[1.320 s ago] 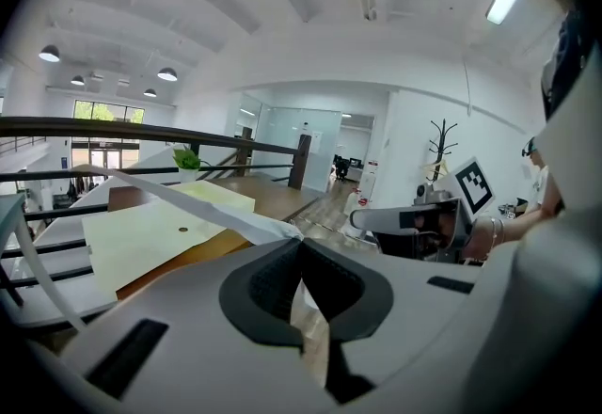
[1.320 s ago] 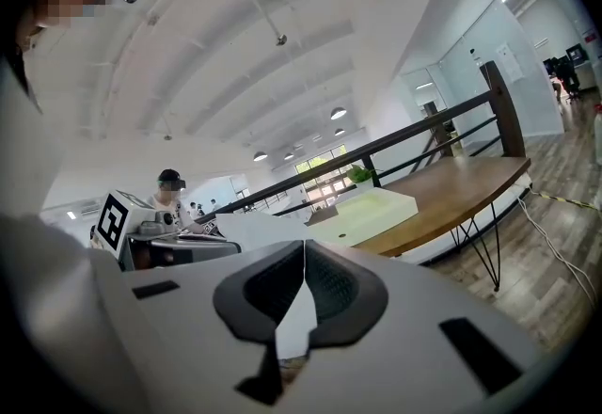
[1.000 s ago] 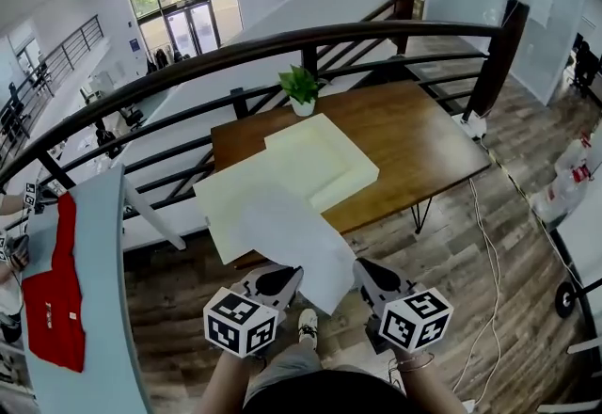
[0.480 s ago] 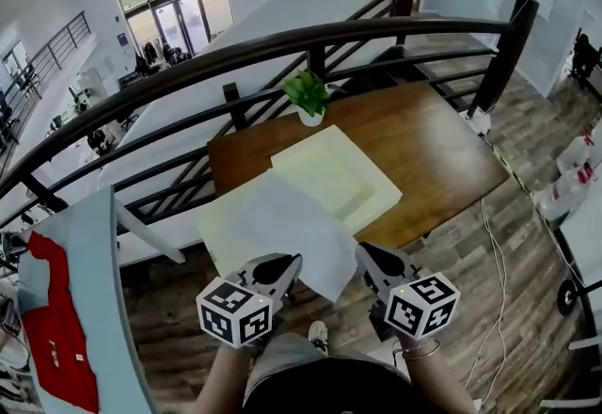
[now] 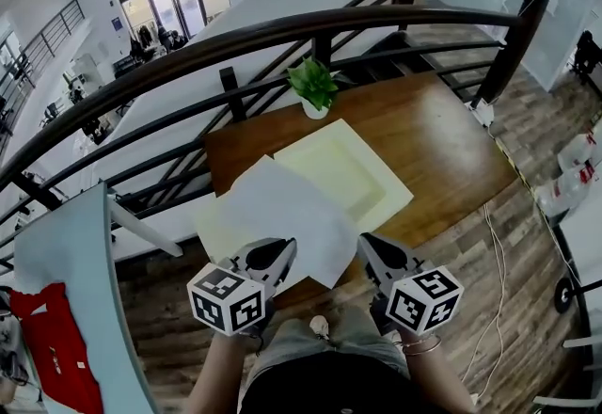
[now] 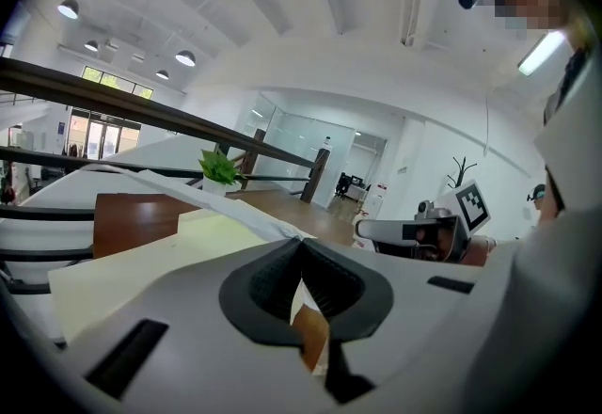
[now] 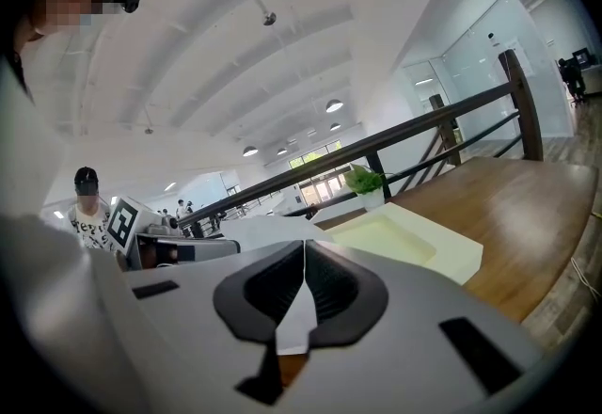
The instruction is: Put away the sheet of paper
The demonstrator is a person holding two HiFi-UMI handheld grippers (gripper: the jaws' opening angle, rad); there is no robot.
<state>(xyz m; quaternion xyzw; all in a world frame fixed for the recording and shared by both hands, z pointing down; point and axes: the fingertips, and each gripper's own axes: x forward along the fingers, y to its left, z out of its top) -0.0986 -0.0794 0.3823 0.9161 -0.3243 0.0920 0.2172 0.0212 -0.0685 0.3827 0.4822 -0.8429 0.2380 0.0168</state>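
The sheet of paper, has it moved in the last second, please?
Yes. The sheet of paper has moved forward, toward the plant; its far corner now reaches the cream tray's left corner.

Gripped the sheet of paper (image 5: 282,219) by its near edge, left tongs (image 5: 278,250) leftward, right tongs (image 5: 371,248) rightward, above the surface's (image 5: 447,153) near left part. Found the tray (image 5: 343,172) behind it, plant (image 5: 313,86) behind the tray, railing (image 5: 282,34) beyond.

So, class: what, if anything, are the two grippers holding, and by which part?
Both are shut on the paper. The left gripper pinches its near left edge, the right gripper its near right corner.
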